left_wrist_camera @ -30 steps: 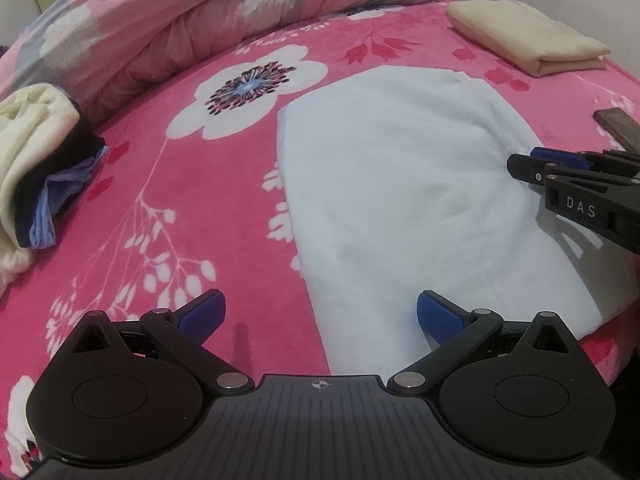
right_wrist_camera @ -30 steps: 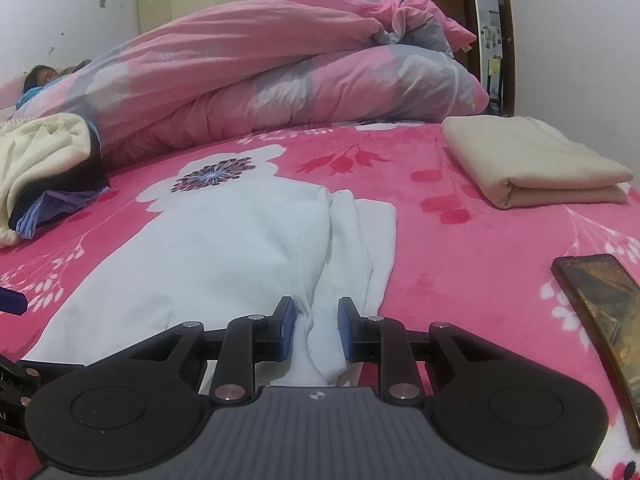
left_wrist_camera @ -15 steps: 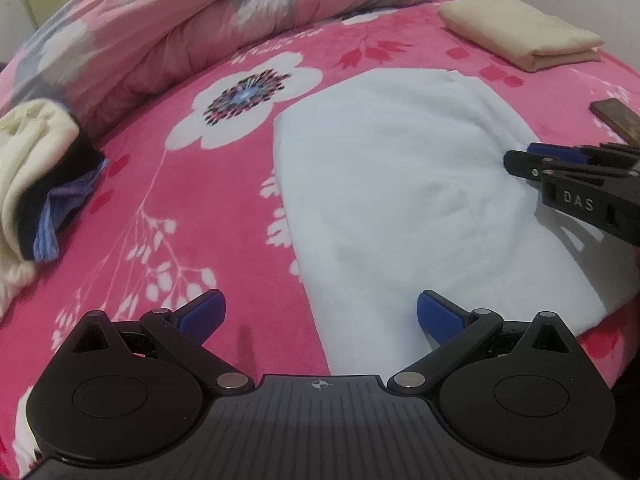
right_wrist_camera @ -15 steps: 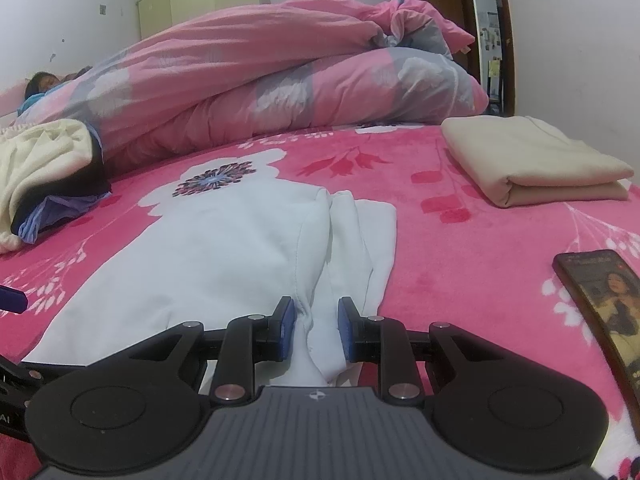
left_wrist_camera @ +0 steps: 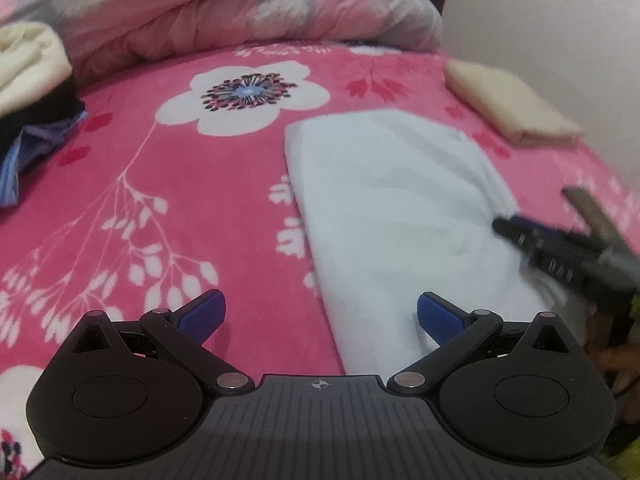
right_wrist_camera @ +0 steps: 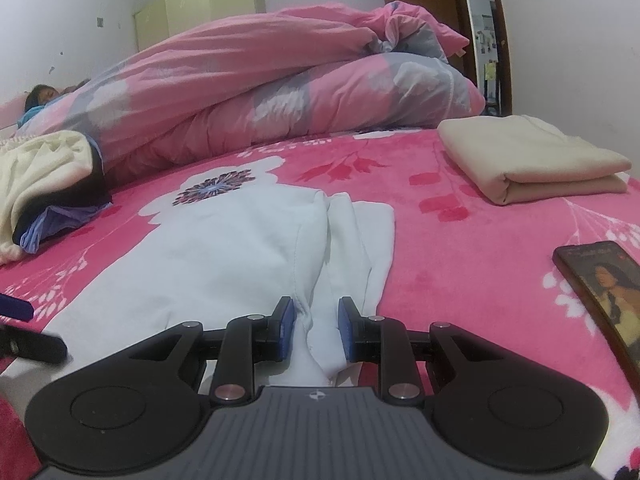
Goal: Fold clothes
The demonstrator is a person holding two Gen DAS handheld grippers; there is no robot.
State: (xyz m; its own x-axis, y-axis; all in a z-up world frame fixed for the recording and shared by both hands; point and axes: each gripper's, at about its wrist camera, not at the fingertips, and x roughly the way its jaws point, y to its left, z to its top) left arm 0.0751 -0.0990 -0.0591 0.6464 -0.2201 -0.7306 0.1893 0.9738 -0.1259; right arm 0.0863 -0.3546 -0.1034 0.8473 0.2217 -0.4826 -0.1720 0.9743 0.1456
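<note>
The white, soft cotton garment (right_wrist_camera: 224, 256) lies flat on the pink flower-printed bed blanket (right_wrist_camera: 460, 264), already doubled along its right side, where layered edges bunch into a ridge. The right gripper (right_wrist_camera: 314, 326) has its jaws narrowed around that ridge at the near hem, pinching a tuck of the white cloth between the blue pads (right_wrist_camera: 286, 326). The left gripper (left_wrist_camera: 320, 316) hovers over the garment's near left corner with its jaws spread wide and nothing between them; one pad sits over the blanket, the other over the cloth.

The main risk, as I judge it, is an uneven lift: with only the right side held, pulling would drag the stacked layers askew and open the fold. The pinch looks shallow and may take only the top layer, so the lower ones could slip and stay behind. If the left jaws close where they are, they may catch the plush blanket along with the hem. The dark rectangular phone (right_wrist_camera: 600, 280) lies near the right gripper and a wide sweep could knock it; the folded cream cloth (right_wrist_camera: 528, 160) sits well apart.
</note>
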